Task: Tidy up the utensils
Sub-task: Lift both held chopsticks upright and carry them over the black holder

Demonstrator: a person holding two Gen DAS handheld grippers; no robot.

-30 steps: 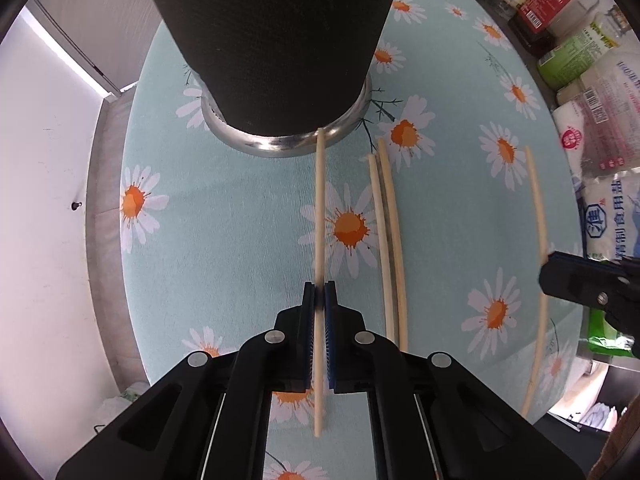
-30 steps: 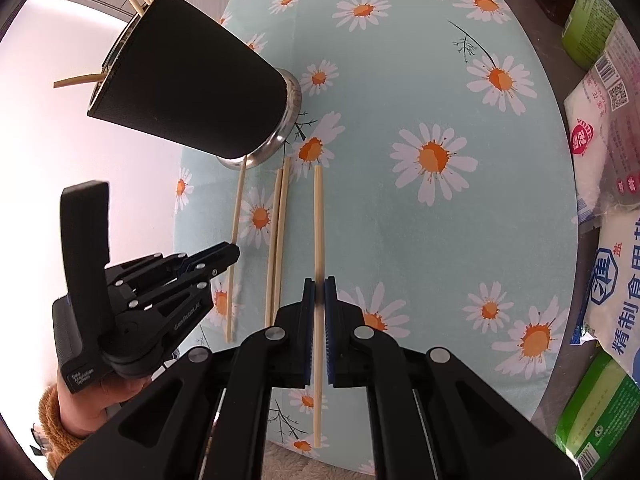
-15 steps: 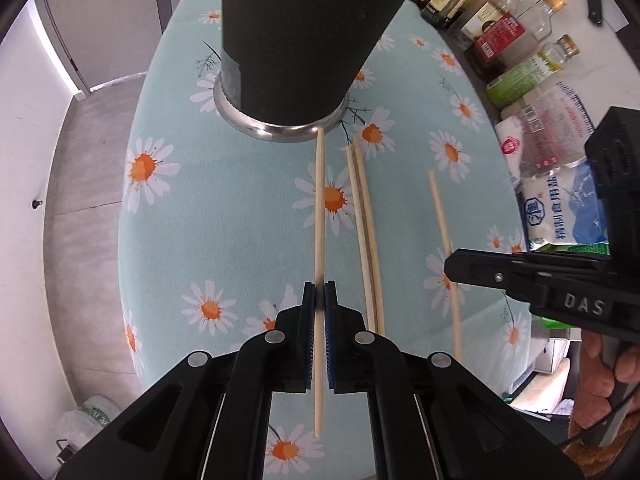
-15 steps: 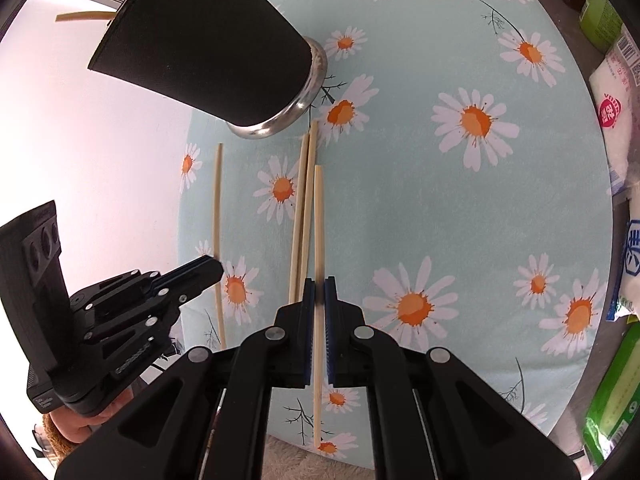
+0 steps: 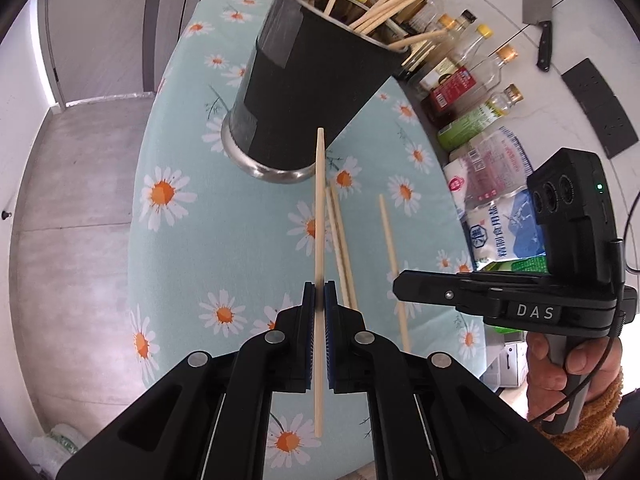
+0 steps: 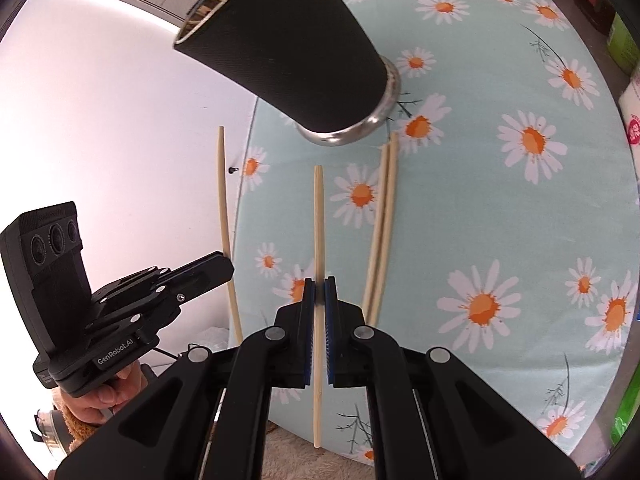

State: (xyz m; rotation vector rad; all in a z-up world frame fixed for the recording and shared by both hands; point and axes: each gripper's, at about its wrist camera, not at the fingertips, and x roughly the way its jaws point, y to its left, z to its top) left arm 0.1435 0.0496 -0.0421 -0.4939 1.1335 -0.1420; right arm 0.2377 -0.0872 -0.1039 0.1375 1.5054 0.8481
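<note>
A black utensil cup [image 5: 316, 92] with a steel base stands on the daisy tablecloth and holds several chopsticks; it also shows in the right wrist view [image 6: 288, 44]. My left gripper [image 5: 319, 294] is shut on a chopstick [image 5: 319, 208], held above the table with its tip near the cup's base. My right gripper [image 6: 319, 290] is shut on another chopstick [image 6: 318, 220], also lifted. Two chopsticks [image 6: 382, 220] lie side by side on the cloth between the grippers. In the left wrist view the right gripper [image 5: 404, 292] appears at the right with its chopstick [image 5: 392, 256].
Sauce bottles [image 5: 460, 80] and salt bags [image 5: 492, 200] line the table's right side. A cleaver [image 5: 540, 40] hangs on the wall. The table's edge [image 6: 244, 200] drops to the floor at the left.
Both grippers have lifted their chopsticks off the cloth and risen. The cup's open top with its chopsticks has come into the left wrist view.
</note>
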